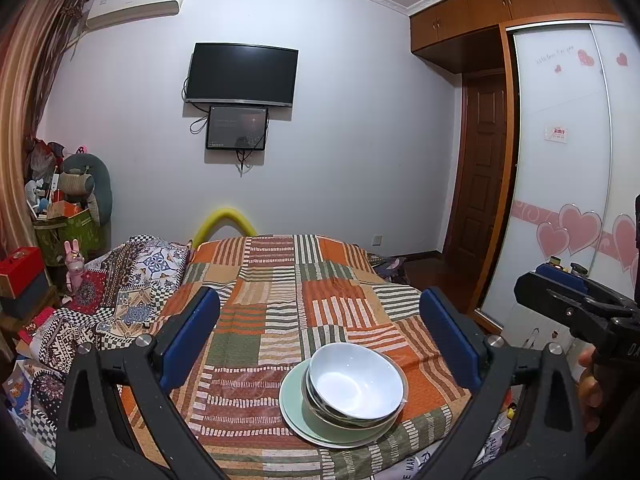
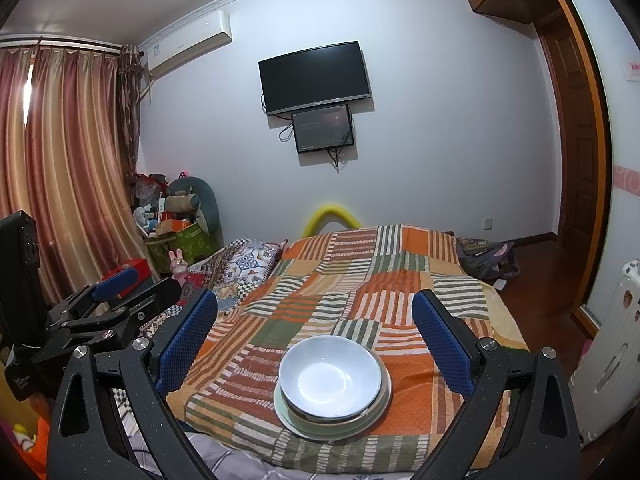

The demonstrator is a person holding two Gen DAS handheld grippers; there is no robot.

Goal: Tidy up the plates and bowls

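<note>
On the bed, covered in an orange, green and cream patchwork quilt, a white bowl sits nested in a second, darker-rimmed bowl, and both rest on a pale green plate near the bed's near edge. The stack looks deliberate: widest piece at the bottom, bowls mouth-up inside each other, so it stands steady on the soft quilt and takes little room. The top bowl leans a little, its rim higher on the far side in the left wrist view, probably because it rides on the rim beneath. Being round, the pieces have no long axis across the bed; their shared axis runs roughly upright, openings facing the ceiling. The right tool stands wide with nothing between its blue pads, hanging short of the stack. The left tool is likewise spread and empty, with the stack lying ahead of it. Stacking appears finished, or nearly so.
</note>
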